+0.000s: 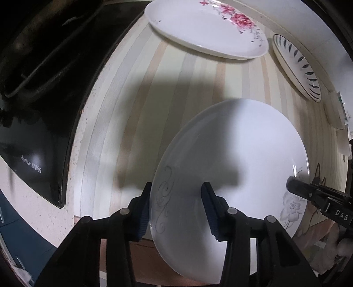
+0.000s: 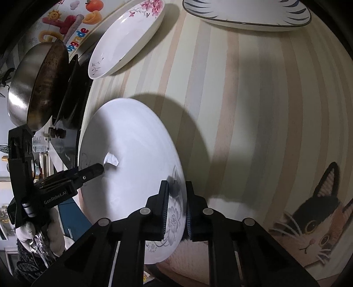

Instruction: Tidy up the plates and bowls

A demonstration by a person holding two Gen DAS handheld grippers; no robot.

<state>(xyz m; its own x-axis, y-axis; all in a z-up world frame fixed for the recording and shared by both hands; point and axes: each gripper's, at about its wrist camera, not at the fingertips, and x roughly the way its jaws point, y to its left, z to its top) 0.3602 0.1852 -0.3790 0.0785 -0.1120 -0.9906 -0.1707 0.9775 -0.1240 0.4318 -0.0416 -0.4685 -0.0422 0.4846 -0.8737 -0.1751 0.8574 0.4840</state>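
Plates sit on a striped desk cover. Nearest is the large white plate (image 1: pixel 231 159), marked with grey scrolls and a grey flower; it hangs partly over the near edge of the desk (image 1: pixel 176 72). Both grippers are at it. The left gripper (image 1: pixel 176 207) straddles its left rim, one finger (image 1: pixel 143 209) outside the rim and the other over the plate's face; the pictures do not settle whether the pads press on the rim. The right gripper (image 2: pixel 175 205) has its fingers closed on the opposite, flowered rim, one pad on each side of the rim.

Toward the far edge lies a white plate with pink blossoms (image 1: pixel 207 28), well apart from the held one. Just beside it, toward the far right corner, lies a plate with dark blue dashes round the rim (image 1: pixel 297 66). Striped cover lies bare between the near plate and these two.

Along the left edge of the desk runs a black glass cooktop (image 1: pixel 35 141), and a steel wok (image 2: pixel 33 84) with a browned inside stands on it. Behind the wok the wall carries bright cartoon stickers (image 2: pixel 72 19). At the near right corner the cover shows a printed cat's face (image 2: pixel 317 223). All three plates hold nothing.
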